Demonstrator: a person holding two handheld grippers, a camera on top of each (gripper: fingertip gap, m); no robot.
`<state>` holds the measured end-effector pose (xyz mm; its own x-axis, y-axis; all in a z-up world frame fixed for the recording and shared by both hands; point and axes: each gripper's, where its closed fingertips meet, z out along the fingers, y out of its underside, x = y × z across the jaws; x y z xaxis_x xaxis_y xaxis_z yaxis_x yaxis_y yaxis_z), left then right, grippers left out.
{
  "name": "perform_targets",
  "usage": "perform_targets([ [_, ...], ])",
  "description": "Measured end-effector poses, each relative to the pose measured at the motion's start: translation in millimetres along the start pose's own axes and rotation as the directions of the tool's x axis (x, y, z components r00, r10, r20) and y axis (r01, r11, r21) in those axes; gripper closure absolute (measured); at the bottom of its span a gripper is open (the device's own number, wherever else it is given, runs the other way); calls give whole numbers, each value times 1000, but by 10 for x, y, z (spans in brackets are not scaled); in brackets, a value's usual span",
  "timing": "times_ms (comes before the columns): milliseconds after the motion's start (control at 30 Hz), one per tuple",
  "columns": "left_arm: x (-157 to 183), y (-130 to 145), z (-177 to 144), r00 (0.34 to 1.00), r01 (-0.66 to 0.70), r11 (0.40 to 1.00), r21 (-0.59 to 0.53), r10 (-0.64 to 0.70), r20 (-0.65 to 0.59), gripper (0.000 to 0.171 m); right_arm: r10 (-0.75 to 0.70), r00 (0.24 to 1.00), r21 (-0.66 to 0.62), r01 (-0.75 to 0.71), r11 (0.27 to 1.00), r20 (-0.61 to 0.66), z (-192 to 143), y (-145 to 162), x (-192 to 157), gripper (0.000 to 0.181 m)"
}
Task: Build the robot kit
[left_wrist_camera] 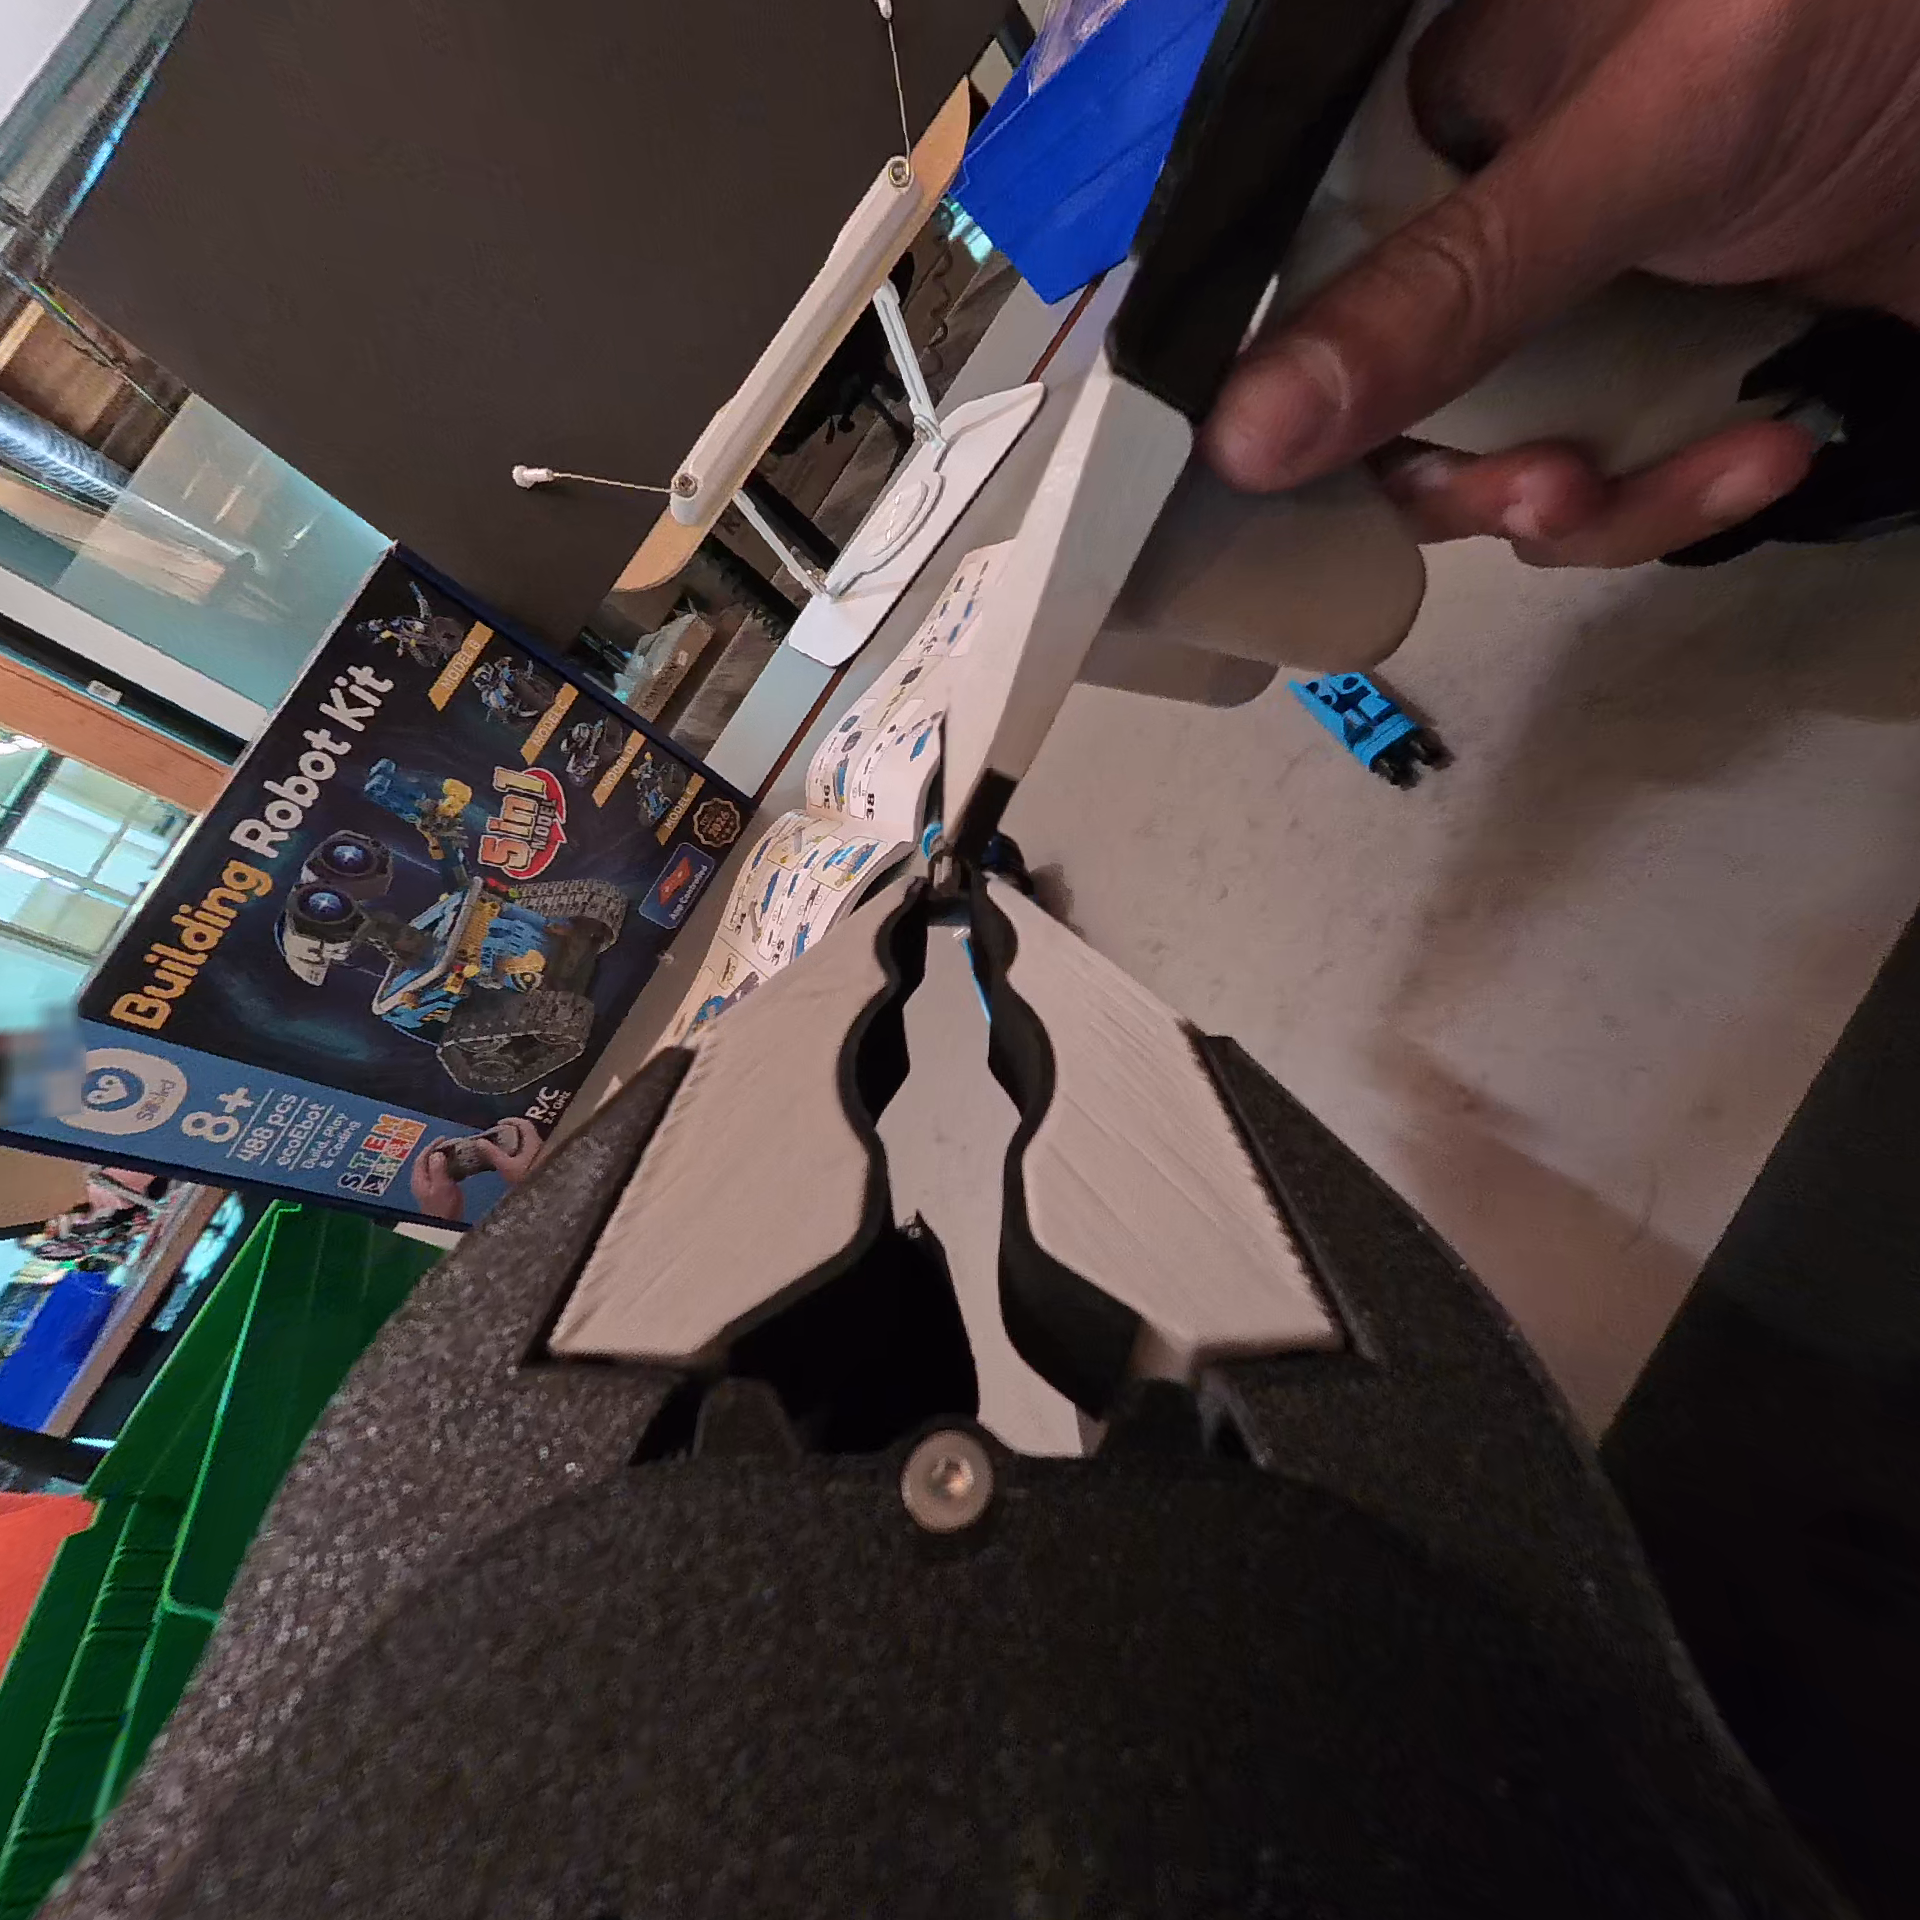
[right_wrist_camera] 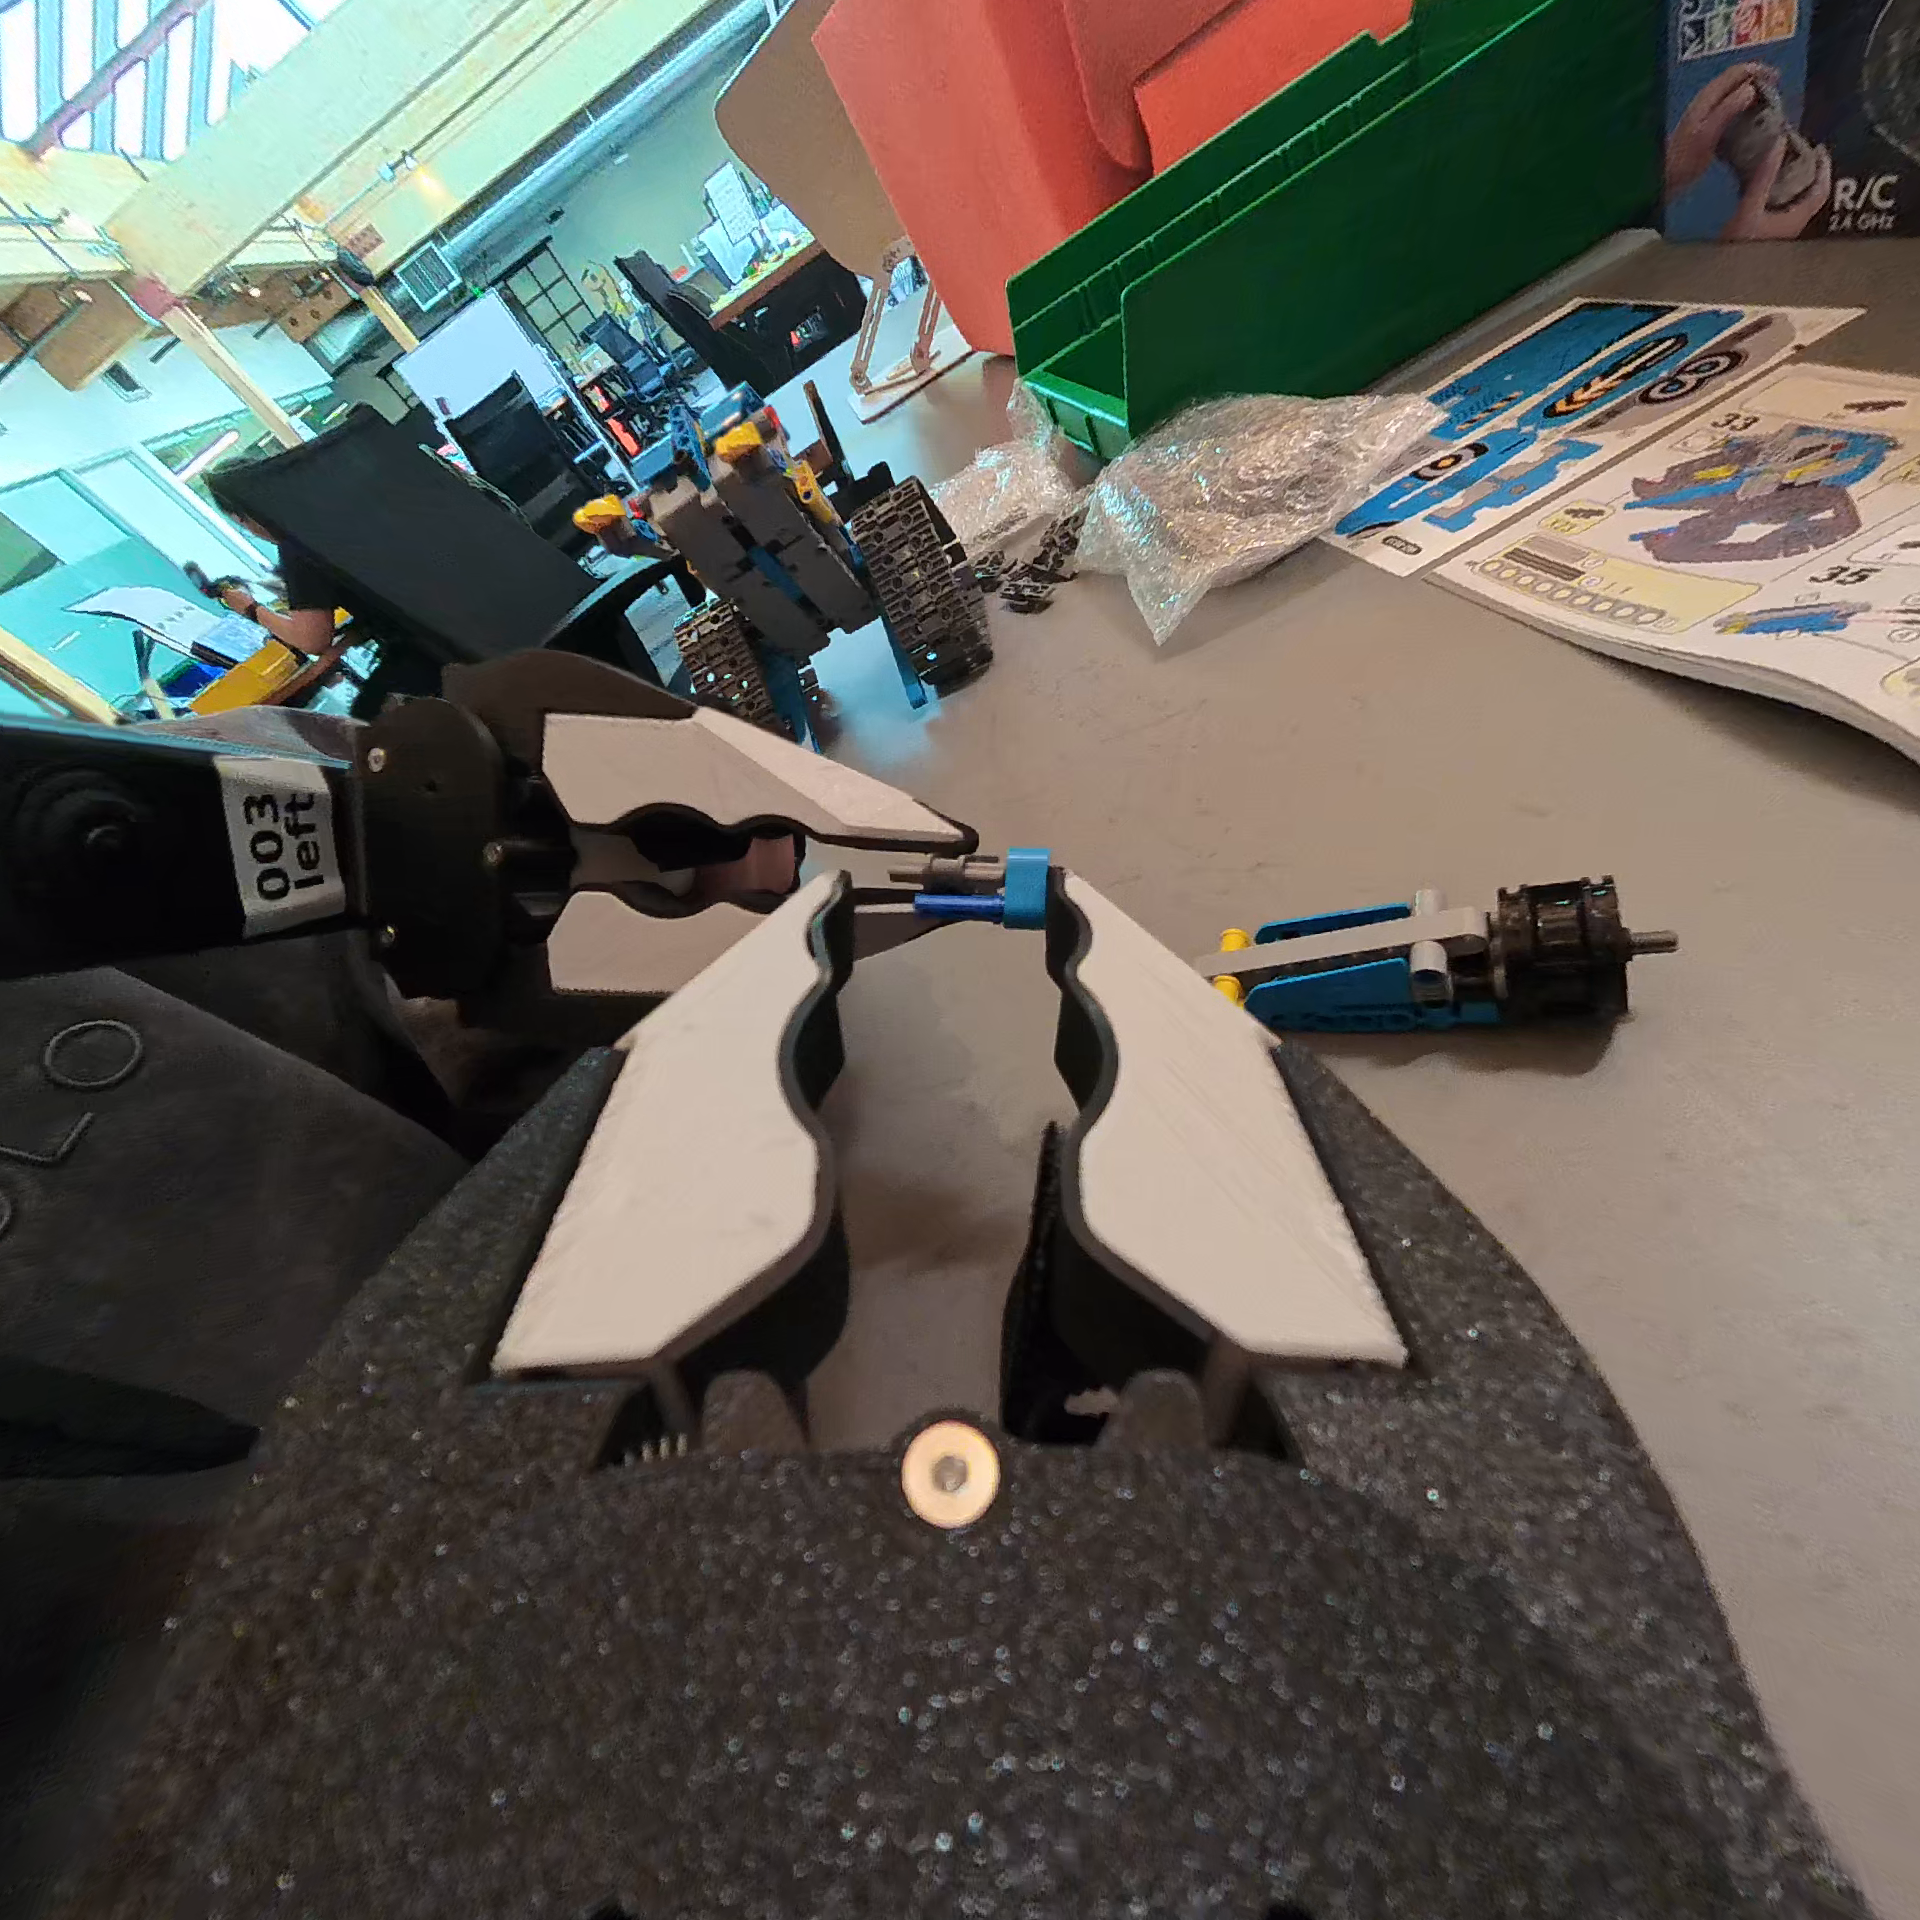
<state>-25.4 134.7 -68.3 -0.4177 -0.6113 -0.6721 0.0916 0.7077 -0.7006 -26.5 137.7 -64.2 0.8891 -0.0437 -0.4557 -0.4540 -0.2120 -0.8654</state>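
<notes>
The right tongs [right_wrist_camera: 948, 891] fill the foreground of the right wrist view, their white fingers narrowed onto a small blue block [right_wrist_camera: 1027, 885] pinched between the tips just above the grey surface [right_wrist_camera: 1558, 1299]. A short blue pin [right_wrist_camera: 958, 906] and a grey pin [right_wrist_camera: 943, 869] stick out of that block toward the left tongs [right_wrist_camera: 940, 854], which come in from the left and close on the pins' free ends, so both tools grip the same little assembly from opposite sides. In the left wrist view the left tongs [left_wrist_camera: 951, 883] appear nearly closed at the tips on something small and partly blue, too hidden to make out further, and a hand [left_wrist_camera: 1621, 270] holding the other tool crosses the upper right. On the surface just right of the held piece lies a blue and grey sub-assembly [right_wrist_camera: 1434, 966] with yellow pins and a black wheel-like end. Farther back stand a tracked model robot [right_wrist_camera: 821, 582], crumpled clear plastic bags [right_wrist_camera: 1236, 488], an open instruction booklet [right_wrist_camera: 1704, 540], a green bin [right_wrist_camera: 1299, 260] and the kit's box [left_wrist_camera: 416, 894].
</notes>
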Motion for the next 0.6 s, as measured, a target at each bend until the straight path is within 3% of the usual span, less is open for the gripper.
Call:
perform_targets([
  [200, 3, -39, -12, 1000, -7, 1000, -4, 8, 25, 164, 12, 1000, 4, -11, 1000, -21, -9, -2, 40, 155],
  [600, -17, -136, -87, 992, 122, 988, 89, -118, -53, 164, 74, 990, 51, -81, 995, 123, -70, -67, -84, 157],
])
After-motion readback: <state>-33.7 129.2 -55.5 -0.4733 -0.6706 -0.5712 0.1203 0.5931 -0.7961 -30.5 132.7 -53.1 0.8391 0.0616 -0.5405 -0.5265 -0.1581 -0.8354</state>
